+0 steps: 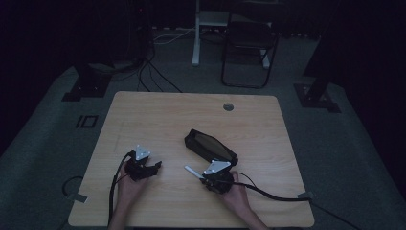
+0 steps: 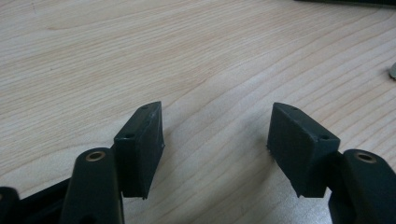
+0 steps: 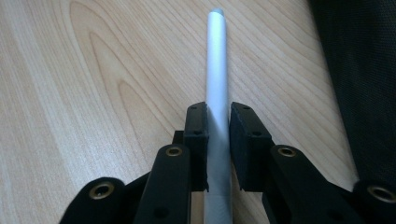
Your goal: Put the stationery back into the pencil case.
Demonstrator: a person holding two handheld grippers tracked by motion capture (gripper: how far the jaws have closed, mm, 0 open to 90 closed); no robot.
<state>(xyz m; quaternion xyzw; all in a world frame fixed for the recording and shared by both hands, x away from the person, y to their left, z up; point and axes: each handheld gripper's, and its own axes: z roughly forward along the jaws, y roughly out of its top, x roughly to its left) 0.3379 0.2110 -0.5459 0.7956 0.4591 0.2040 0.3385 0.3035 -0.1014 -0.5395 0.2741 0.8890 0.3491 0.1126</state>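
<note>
A silver-white pen [image 3: 218,70] is clamped between the jaws of my right gripper [image 3: 218,123] and points forward just above the wood. In the high view the pen [image 1: 191,171] juts out to the left of my right gripper [image 1: 203,176], near the table's front centre. An open black case [image 1: 209,145] lies just behind that gripper, and its dark fabric [image 3: 364,70] runs along the right of the right gripper view. My left gripper [image 1: 157,166] rests at the front left. Its jaws [image 2: 215,140] stand wide apart over bare wood with nothing between them.
The wooden table [image 1: 158,115] has a round cable hole [image 1: 228,106] near its back edge. Behind the table stand a dark chair [image 1: 249,52] and a white stand leg [image 1: 196,43]. Cables trail across the grey carpet [image 1: 158,76].
</note>
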